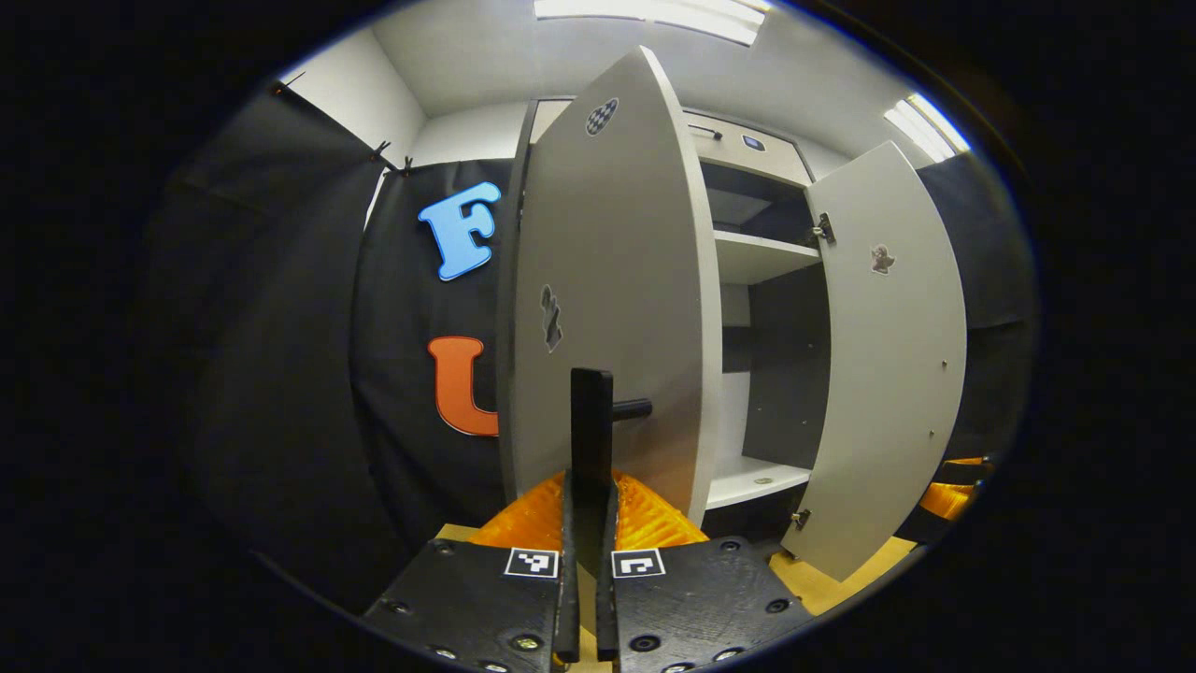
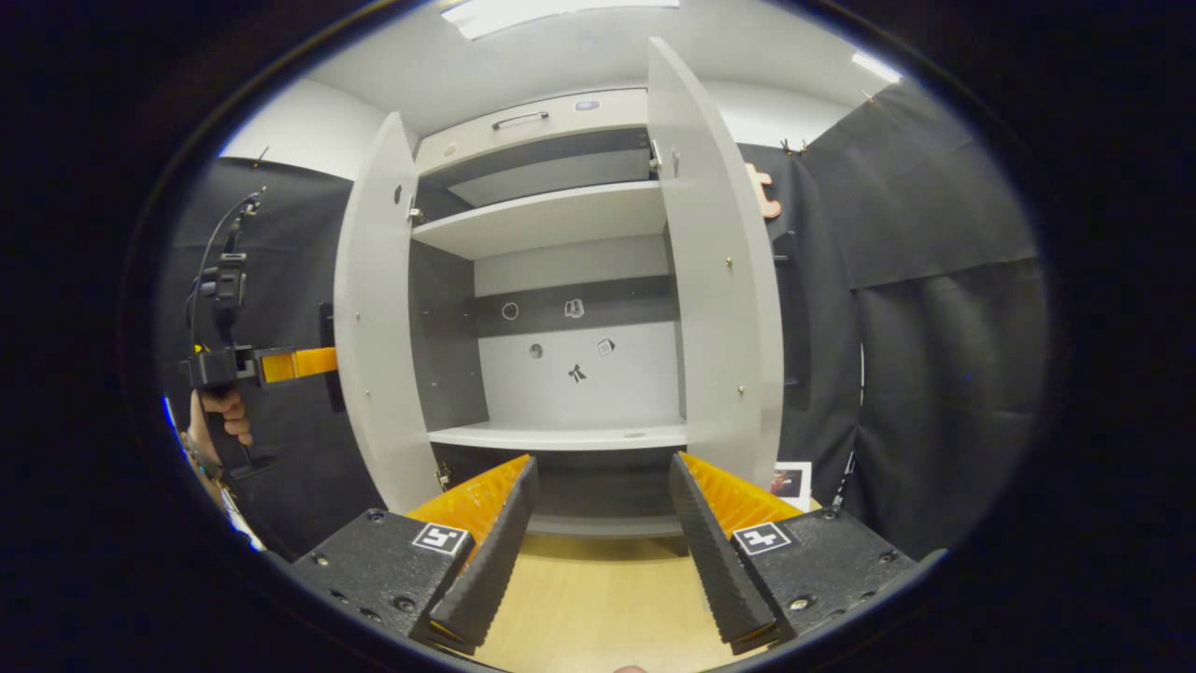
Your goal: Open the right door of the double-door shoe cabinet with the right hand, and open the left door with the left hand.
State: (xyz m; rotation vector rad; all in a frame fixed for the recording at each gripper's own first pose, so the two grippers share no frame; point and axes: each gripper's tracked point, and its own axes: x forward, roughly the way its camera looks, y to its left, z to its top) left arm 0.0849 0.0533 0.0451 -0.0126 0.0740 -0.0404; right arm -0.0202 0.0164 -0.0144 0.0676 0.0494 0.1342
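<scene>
The left gripper (image 1: pixel 587 523) has its two fingers drawn close together on the tall black bar handle (image 1: pixel 591 430) of the pale grey left door (image 1: pixel 617 280) — both fingers press on the bar, which rises straight up from between them; the door, swung wide open, stands edge-on just ahead. Beyond it, to the right, lie the white shelves (image 1: pixel 757 254) of the double-door shoe cabinet (image 1: pixel 747 154), and farther right the pale grey right door (image 1: pixel 892 346), also open.

The right gripper (image 2: pixel 598 509) holds its fingers spread well apart with nothing between them; under them runs a light wooden floor (image 2: pixel 598 598). Straight ahead the cabinet's interior gapes — a white back panel (image 2: pixel 579 374) with small stickers, a dark band above it. To the left, a hand (image 2: pixel 224 411) holds the other gripper against the outer face of the left door; black cloth (image 2: pixel 934 355) hangs to the right, under white walls and ceiling lights (image 2: pixel 551 11).
</scene>
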